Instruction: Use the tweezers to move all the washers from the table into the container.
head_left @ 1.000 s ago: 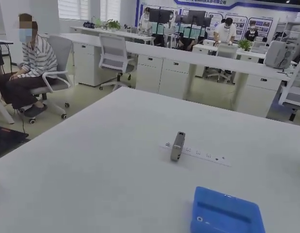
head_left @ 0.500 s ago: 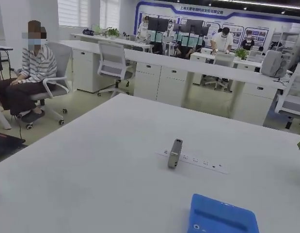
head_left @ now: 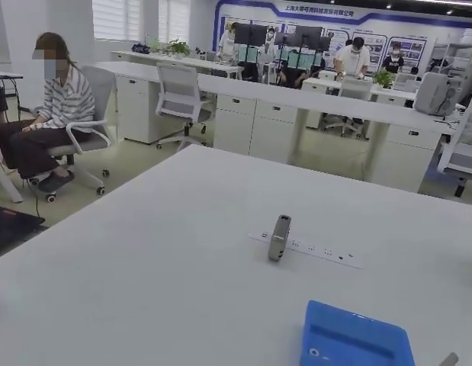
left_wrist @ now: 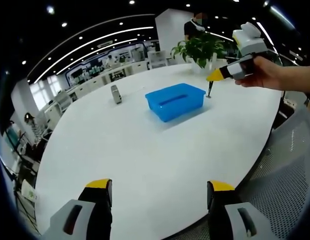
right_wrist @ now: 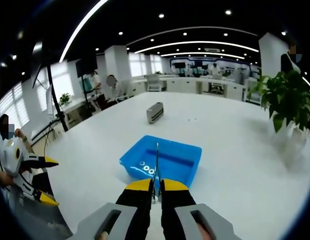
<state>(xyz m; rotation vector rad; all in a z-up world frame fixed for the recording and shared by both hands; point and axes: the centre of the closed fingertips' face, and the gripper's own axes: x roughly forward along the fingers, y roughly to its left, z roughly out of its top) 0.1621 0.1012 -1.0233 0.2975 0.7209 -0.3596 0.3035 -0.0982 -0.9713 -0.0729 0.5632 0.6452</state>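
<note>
My right gripper (right_wrist: 156,187) has its fingers pressed together on the tweezers (right_wrist: 157,160), whose tips reach toward 12 o'clock over the blue container (right_wrist: 187,155). A few washers (right_wrist: 146,167) lie inside it, in the corner at 7 o'clock. My left gripper (left_wrist: 160,185) hangs by the table's near edge with its fingers wide apart and nothing between them. From there the container sits at 12 o'clock and the right gripper at 2 o'clock, with the tweezer tips pointing down just beside the container's far end.

In the head view little has changed over the last second. The container keeps its place at 5 o'clock on the table (head_left: 144,267), near the power strip (head_left: 319,249) and the grey block (head_left: 279,237) standing on it. The slight shift of the scene reads as my head moving. One new thing is a grey tip (head_left: 449,358) that has edged in at the bottom corner, too small to identify.

I see no washers loose on the table in these views, though some could be too small to make out. My judgement is that the transfer is near its end or complete.
</note>
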